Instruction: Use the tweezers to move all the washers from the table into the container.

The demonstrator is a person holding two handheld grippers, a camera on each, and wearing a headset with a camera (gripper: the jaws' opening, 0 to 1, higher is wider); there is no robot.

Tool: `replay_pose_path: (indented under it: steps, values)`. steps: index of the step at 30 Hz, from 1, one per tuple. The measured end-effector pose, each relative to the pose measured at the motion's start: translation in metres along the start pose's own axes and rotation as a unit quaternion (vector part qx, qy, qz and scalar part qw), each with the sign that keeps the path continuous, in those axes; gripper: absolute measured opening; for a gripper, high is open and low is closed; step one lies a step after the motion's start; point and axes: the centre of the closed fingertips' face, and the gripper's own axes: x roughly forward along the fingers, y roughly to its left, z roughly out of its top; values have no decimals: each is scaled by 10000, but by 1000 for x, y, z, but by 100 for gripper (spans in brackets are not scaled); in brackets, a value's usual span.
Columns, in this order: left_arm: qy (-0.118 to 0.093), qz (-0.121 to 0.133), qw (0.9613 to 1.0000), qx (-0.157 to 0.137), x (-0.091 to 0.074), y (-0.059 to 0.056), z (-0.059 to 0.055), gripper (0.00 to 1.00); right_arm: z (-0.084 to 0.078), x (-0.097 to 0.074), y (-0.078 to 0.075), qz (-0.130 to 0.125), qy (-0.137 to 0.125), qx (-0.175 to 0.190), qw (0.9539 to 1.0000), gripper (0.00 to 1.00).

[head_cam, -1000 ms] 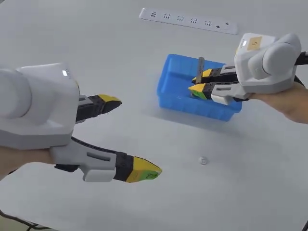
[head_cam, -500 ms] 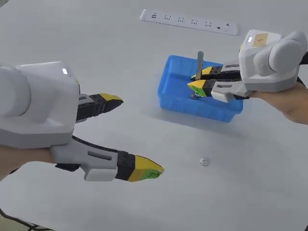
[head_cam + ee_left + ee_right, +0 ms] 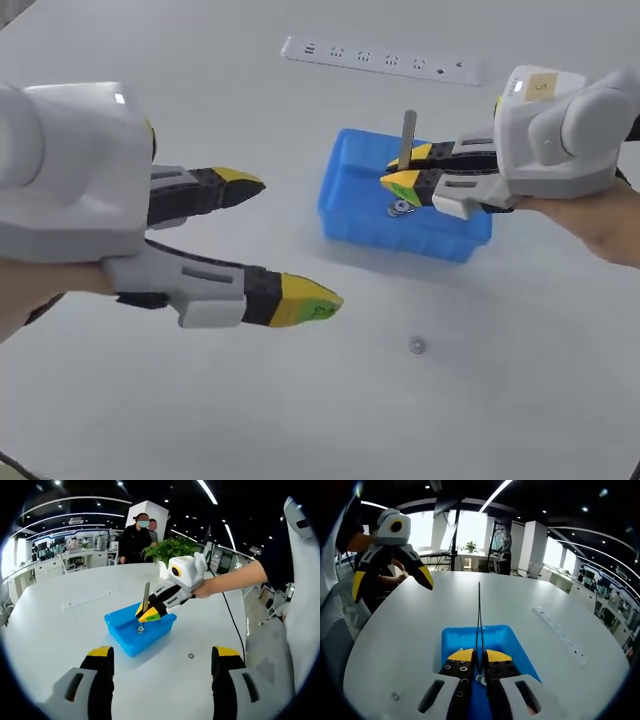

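Steel-grey and small, the loose washer (image 3: 417, 346) lies by itself on the white table (image 3: 200, 410), on the person's side of the blue container (image 3: 380, 232) and well apart from it. It is the one piece seen on the table that the task has yet to claim. The collected washers (image 3: 403, 208) sit in a little cluster on the container's floor, directly beneath the right gripper (image 3: 405, 182).

That gripper hovers over the container's open top with its jaws pressed narrow on the tweezers (image 3: 408, 138), which stand upright through them, blunt end up and working end pointing down toward the cluster. Holding the tool across the jaws lets the squeeze of the gripper pinch the tweezer arms together, and standing it upright aims the tips straight into the bin. The tips are hidden behind the jaws, so whether they carry a washer cannot be told.

Relative to this gripper, the loose washer lies lower on the table and nearer the person, beyond the container's front wall.

The left gripper (image 3: 285, 242) hangs over bare table to the left, jaws spread wide and holding nothing. It seems parked there to keep clear of the work. A white power strip (image 3: 380, 60) lies at the table's far side.
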Motion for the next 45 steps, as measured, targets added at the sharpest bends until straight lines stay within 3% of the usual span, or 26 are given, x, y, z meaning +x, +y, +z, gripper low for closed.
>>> replay_pose_path:
  steps: [3, 5, 7, 8, 11, 12, 13, 17, 20, 22, 26, 29, 30, 32, 37, 40, 43, 45]
  values:
    - [-88, -71, 9998, 144, 7, 5, 14, 73, -2, -1, -1, -24, 30, 8, 10000, 8]
    - [-222, -198, 9990, 330, 16, 8, 30, 65, -2, -2, -1, -33, 28, 21, 10000, 8]
    - [-396, -520, 9967, 486, 27, 8, 45, 62, -2, -3, 0, -32, 48, 4, 10000, 8]
    - [-354, -682, 9962, 404, 34, 11, 47, 60, -2, -3, 0, -17, 50, 10, 10000, 8]
    - [-206, -806, 9955, 442, 49, 24, 51, 55, 2, -5, 3, 45, 35, -19, 10000, 8]
    - [-156, -831, 9951, 510, 53, 28, 52, 53, 3, -5, 3, 61, 18, -21, 10000, 8]
    - [-158, -923, 9925, 784, 58, 31, 56, 51, 5, -5, 3, 74, -7, -22, 10000, 8]
    - [-293, -1337, 9870, 847, 77, 23, 74, 39, 7, -5, 4, 119, -11, -104, 9999, 8]
    - [32, -1455, 9826, 1156, 88, 22, 70, 32, 8, -5, 4, 125, -24, -119, 9998, 8]
    - [143, -1537, 9797, 1279, 92, 17, 68, 25, 10, -5, 4, 125, -48, -107, 9999, 8]
    - [121, -1645, 9779, 1288, 93, 12, 68, 23, 11, -6, 4, 149, -83, -89, 9998, 8]
    - [145, -1660, 9773, 1312, 93, 12, 68, 11, 13, -6, 5, 181, -104, -108, 9997, 8]
    - [116, -1577, 9774, 1401, 94, 15, 70, 10, 13, -6, 7, 220, -106, -127, 9996, 8]
    - [159, -1683, 9759, 1381, 93, 12, 69, 10, 13, -7, 7, 213, -104, -128, 9996, 8]
    - [396, -1816, 9653, 1836, 93, 4, 62, 8, 8, -6, 13, 311, -40, -163, 9994, 8]
    - [499, -1838, 9635, 1881, 96, -2, 62, 8, 6, -7, 15, 341, -16, -93, 9994, 9]
    - [580, -1788, 9588, 2131, 98, -5, 61, 7, 4, -8, 13, 285, 45, -104, 9995, 10]
    - [580, -1799, 9575, 2181, 95, 0, 62, 7, 4, -9, 13, 278, 34, -52, 9996, 10]
